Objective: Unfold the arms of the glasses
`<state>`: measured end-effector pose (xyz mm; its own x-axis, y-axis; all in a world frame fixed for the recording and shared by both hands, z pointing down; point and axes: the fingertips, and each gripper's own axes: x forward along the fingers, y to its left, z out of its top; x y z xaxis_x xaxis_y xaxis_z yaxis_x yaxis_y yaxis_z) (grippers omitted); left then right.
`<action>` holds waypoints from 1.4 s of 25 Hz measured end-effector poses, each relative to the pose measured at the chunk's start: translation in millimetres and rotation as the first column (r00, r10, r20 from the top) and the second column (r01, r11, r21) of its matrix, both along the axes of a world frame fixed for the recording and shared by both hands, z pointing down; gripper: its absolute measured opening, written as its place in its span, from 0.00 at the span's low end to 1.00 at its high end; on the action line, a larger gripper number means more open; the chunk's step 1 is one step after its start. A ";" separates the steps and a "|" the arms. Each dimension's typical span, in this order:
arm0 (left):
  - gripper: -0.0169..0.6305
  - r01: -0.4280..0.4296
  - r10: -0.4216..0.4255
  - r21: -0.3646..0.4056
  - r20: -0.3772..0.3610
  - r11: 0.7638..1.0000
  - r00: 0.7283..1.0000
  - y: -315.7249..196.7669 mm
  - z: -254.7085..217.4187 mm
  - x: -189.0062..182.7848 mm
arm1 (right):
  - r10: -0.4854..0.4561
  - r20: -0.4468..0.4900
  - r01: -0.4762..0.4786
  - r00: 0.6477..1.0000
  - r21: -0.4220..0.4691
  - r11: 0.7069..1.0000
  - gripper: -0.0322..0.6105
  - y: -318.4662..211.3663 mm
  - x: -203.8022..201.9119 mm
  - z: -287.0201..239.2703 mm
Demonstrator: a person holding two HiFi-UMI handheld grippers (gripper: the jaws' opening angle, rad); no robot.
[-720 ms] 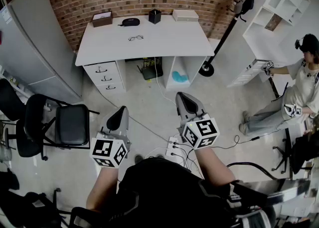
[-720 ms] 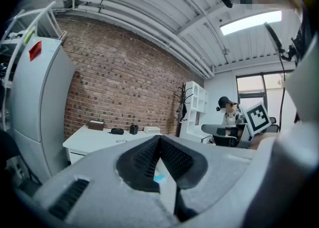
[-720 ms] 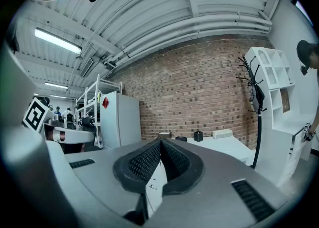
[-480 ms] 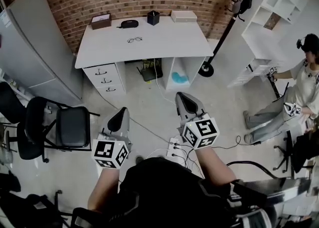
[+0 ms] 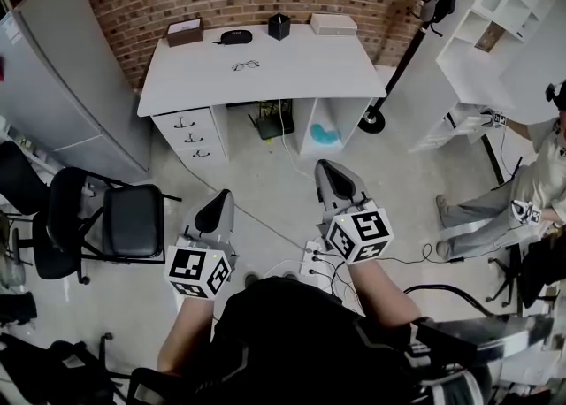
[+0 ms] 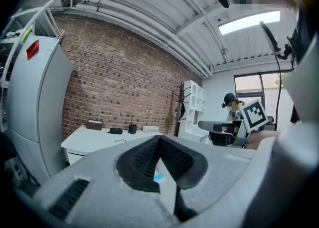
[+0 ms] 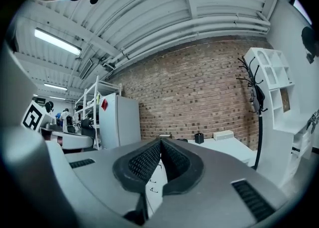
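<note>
Head view: I see glasses point(image 5: 246, 65) lying on white desk point(image 5: 301, 72), at 12 o'clock from me, well apart from both grippers. Black case point(image 5: 234, 37) near glasses, at their 11 o'clock. Left gripper point(image 5: 215, 210) and right gripper point(image 5: 329, 173) held level above floor, both pointing to 12 o'clock.

Left gripper view: jaws closed, pads touching, nothing between. Glasses tiny on desk, at 9 o'clock of jaw tips.

Right gripper view: jaws closed too, empty. Desk beyond tips, at 3 o'clock. I can't pick out glasses here.
</note>
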<state>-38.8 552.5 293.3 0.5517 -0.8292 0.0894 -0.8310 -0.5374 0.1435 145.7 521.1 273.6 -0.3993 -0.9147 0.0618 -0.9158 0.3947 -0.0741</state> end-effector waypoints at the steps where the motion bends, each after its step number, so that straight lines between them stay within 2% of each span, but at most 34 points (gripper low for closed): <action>1: 0.04 -0.009 0.009 0.006 0.001 1.000 1.000 0.6 -0.2 -1.1 | -0.010 -0.001 0.010 1.000 0.001 1.000 0.06 -0.5 -4.1 0.0; 8: 0.04 0.025 -0.025 -0.001 -0.003 1.000 1.000 -9.7 7.9 -35.3 | -0.043 -0.019 0.042 0.999 -0.006 0.999 0.06 -5.1 -39.0 3.5; 14: 0.04 0.008 -0.007 0.028 -0.037 1.000 0.999 -18.1 10.1 -68.4 | -0.020 -0.048 0.019 0.999 -0.017 1.000 0.06 -11.3 -61.0 9.6; 17: 0.04 0.004 -0.004 0.010 -0.049 1.000 0.999 -26.0 17.9 -80.4 | -0.018 -0.077 0.016 0.997 -0.022 1.000 0.06 -12.7 -73.6 14.4; 23: 0.04 -0.011 0.012 0.018 -0.061 1.000 0.998 -32.1 17.6 -86.0 | -0.039 -0.101 0.037 0.994 -0.014 0.999 0.06 -17.7 -86.8 13.6; 28: 0.04 -0.007 0.006 -0.009 -0.065 1.000 0.998 -50.4 21.3 -90.1 | -0.068 -0.084 0.066 0.994 -0.019 0.998 0.06 -41.7 -97.2 18.2; 31: 0.04 -0.001 0.001 0.000 -0.037 1.000 0.999 -69.6 24.9 -87.9 | -0.083 -0.068 0.082 0.994 -0.015 0.997 0.06 -62.4 -97.4 26.0; 35: 0.04 0.041 -0.040 0.005 -0.036 0.999 0.999 -107.8 25.9 -83.8 | -0.095 -0.055 0.094 0.994 -0.021 0.995 0.06 -102.2 -89.5 31.8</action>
